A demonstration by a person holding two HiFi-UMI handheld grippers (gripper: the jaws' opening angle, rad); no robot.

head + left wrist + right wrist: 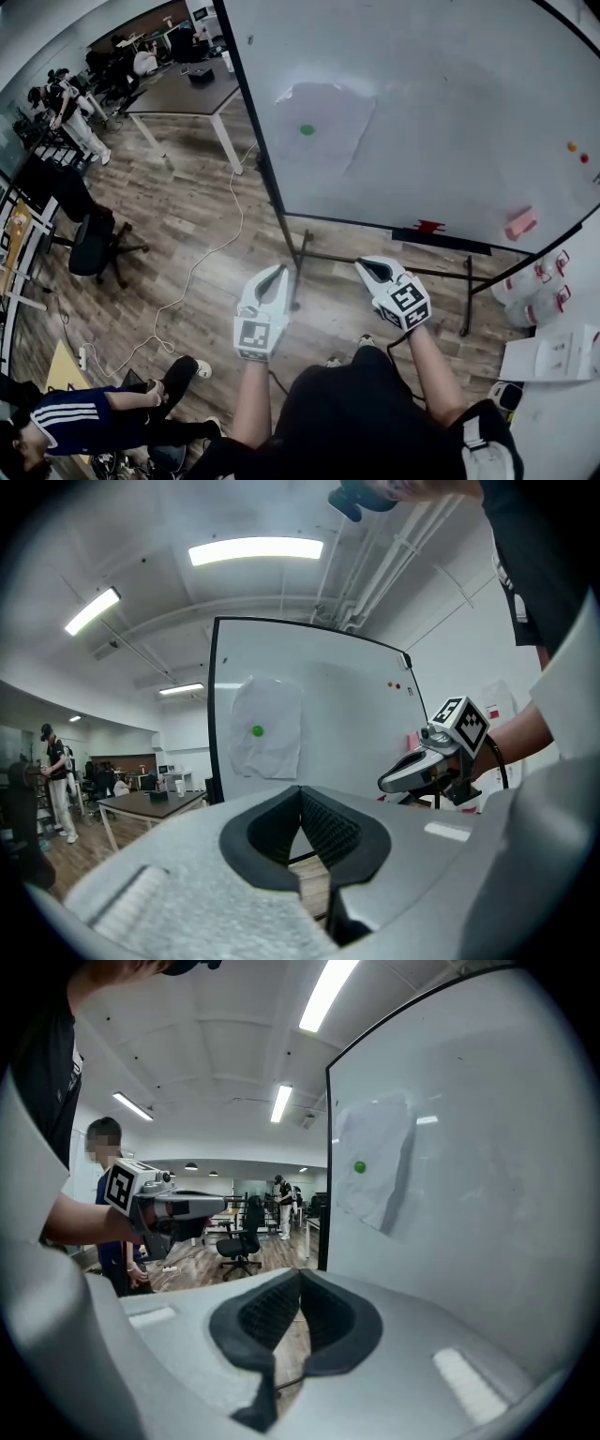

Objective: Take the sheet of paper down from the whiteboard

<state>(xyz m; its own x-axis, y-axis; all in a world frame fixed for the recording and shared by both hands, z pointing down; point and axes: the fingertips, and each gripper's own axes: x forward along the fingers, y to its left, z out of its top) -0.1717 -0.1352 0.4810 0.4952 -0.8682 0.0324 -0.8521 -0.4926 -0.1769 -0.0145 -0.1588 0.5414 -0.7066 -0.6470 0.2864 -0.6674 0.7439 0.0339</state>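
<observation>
My L white gripper point(278, 271) & R white gripper point(361, 266) both clenched, empty, apart from large white whiteboard point(450, 112). Crinkled white paper sheet point(319, 127) on its upper-left area under round green magnet point(307, 130).

Both arms were extended forward from the torso point(361, 412), with the grippers held side by side and apart. The left gripper point(277, 272) was carried on the bare left forearm point(249, 403), its marker cube point(253, 336) turned up toward the head camera. The right gripper point(368, 266) was carried on the right forearm point(433, 370), its cube point(409, 300) also on top. Both were pointed away from the body. The left fingers point(330, 829) were closed tip to tip, with nothing between them. The right fingers point(323, 1316) were likewise closed at the tips, with nothing gripped. Each gripper was seen side-on in the other's view.
</observation>
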